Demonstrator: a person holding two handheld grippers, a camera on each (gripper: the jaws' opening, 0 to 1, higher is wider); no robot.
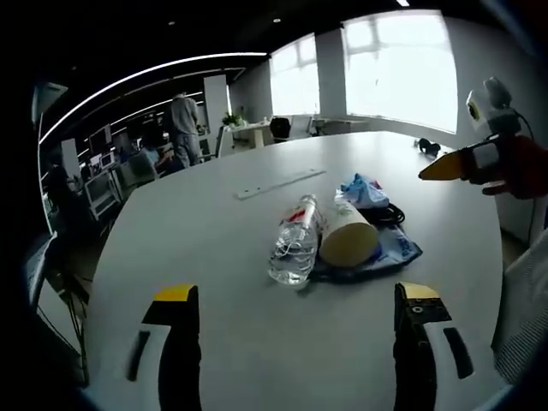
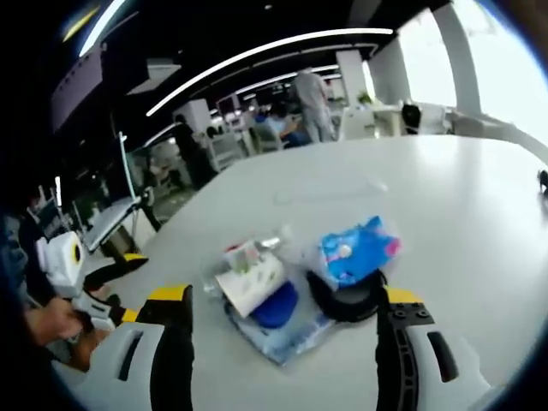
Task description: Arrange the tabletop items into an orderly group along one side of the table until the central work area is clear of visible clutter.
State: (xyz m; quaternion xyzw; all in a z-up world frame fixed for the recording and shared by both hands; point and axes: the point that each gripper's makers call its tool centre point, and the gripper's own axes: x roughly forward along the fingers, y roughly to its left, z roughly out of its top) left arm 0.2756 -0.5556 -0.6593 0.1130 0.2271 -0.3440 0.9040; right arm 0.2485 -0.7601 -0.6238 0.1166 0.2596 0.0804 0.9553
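A small heap lies mid-table: a clear plastic bottle on its side, a paper cup tipped over beside it, a blue packet, a black cable and a flat blue bag underneath. My left gripper stands open just short of the bottle, with nothing between its fingers. My right gripper hovers on the heap's far right. In the right gripper view, that gripper is open right over the cup, the packet and the cable. The left gripper shows at the left.
The big white table has a flat cover strip in its middle and a small black object far right. A hand holds the left gripper. People stand among desks and chairs beyond the table's far edge.
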